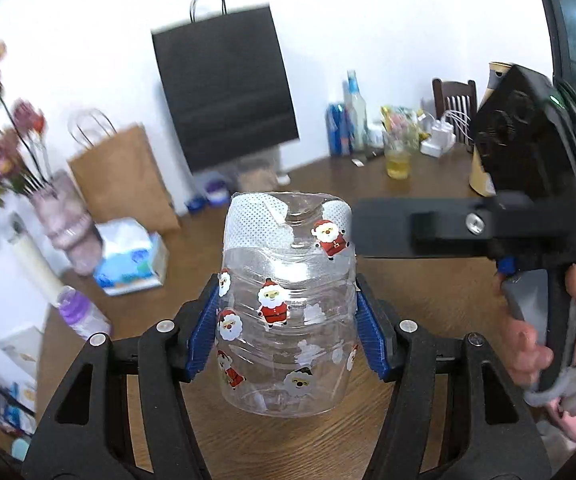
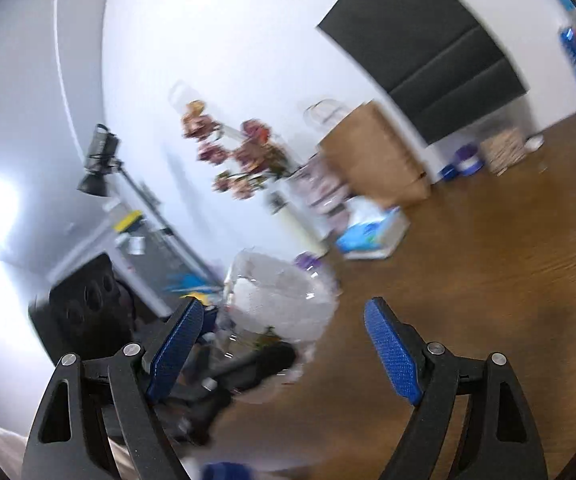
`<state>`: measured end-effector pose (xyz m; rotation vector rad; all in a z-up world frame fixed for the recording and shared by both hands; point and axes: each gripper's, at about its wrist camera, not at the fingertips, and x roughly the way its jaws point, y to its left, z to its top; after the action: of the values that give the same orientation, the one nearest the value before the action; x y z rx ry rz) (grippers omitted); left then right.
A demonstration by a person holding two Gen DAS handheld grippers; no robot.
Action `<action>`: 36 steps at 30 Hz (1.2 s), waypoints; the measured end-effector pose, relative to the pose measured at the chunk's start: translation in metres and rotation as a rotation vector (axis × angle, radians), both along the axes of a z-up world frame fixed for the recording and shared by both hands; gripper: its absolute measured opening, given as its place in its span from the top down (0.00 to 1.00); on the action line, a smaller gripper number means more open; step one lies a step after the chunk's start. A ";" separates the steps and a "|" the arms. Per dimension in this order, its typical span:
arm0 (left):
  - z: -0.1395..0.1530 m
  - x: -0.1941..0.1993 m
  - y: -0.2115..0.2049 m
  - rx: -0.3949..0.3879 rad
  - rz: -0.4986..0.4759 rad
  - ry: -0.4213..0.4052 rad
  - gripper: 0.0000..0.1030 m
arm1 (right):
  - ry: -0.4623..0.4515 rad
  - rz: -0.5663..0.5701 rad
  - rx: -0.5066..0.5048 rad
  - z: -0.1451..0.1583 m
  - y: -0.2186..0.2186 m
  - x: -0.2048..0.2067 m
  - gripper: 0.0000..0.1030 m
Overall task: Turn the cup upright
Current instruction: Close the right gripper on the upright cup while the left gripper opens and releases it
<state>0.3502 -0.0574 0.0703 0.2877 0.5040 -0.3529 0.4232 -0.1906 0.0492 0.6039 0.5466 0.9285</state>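
The cup (image 1: 288, 304) is clear plastic with Santa stickers and a white taped rim at its top. My left gripper (image 1: 288, 320) is shut on the cup's sides and holds it above the wooden table (image 1: 428, 288). My right gripper (image 2: 283, 344) is open and empty. In the blurred right wrist view the cup (image 2: 279, 300) shows ahead between the fingers, apart from them. The body of the right gripper (image 1: 528, 184) shows at the right of the left wrist view, close to the cup's rim.
A black paper bag (image 1: 223, 88) and a brown paper bag (image 1: 123, 176) stand against the back wall. A vase of flowers (image 1: 59, 216), a tissue pack (image 1: 131, 256) and a small purple bottle (image 1: 79, 312) are at left. A glass of yellow liquid (image 1: 398, 160), bottles and clutter are at back right.
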 end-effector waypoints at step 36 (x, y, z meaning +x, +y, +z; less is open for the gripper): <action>-0.022 -0.114 -0.030 -0.121 0.215 -0.399 0.40 | -0.372 0.018 -0.368 0.012 0.051 -0.096 0.35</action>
<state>0.2362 -0.0870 0.0486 0.1778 0.1172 -0.1101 0.3272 -0.1398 0.0610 0.0887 0.3735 0.9022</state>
